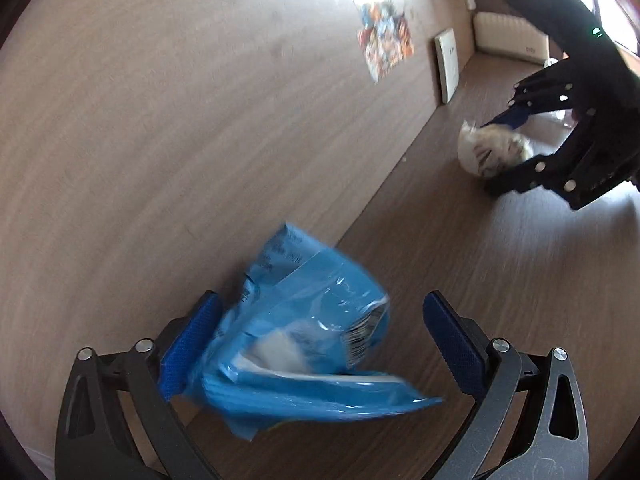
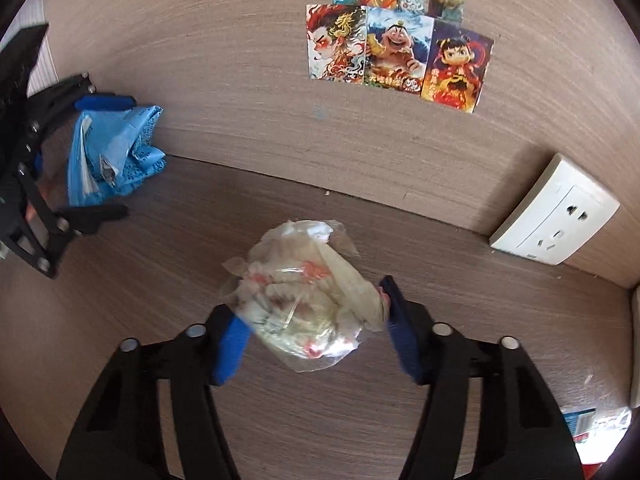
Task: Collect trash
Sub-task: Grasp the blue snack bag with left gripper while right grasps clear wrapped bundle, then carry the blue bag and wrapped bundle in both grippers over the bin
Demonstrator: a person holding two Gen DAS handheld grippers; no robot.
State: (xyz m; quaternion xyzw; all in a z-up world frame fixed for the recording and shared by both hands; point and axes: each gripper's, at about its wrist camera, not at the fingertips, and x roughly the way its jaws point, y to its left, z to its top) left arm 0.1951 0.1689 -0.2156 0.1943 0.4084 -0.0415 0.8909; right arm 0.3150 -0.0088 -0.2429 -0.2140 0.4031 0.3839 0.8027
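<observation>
A wooden desk [image 2: 160,280] runs along a brown wall [image 2: 240,80] that carries cartoon stickers [image 2: 400,48] and a white socket [image 2: 556,220]. The left gripper [image 1: 320,344] is spread wide around a blue wrapper [image 1: 304,340] by the wall, which touches only its left pad. The right gripper [image 2: 316,328], also wide open, straddles a crumpled clear bag [image 2: 308,300] lying on the desk.

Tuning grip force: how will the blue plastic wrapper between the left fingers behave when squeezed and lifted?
The blue plastic wrapper looks thin and crinkled, so it will probably crumple rather than resist the left gripper. Its glossy film may slip on the pads. It seems nearly empty, with a pale scrap inside, so it is likely light and floppy, drooping when lifted.
</observation>
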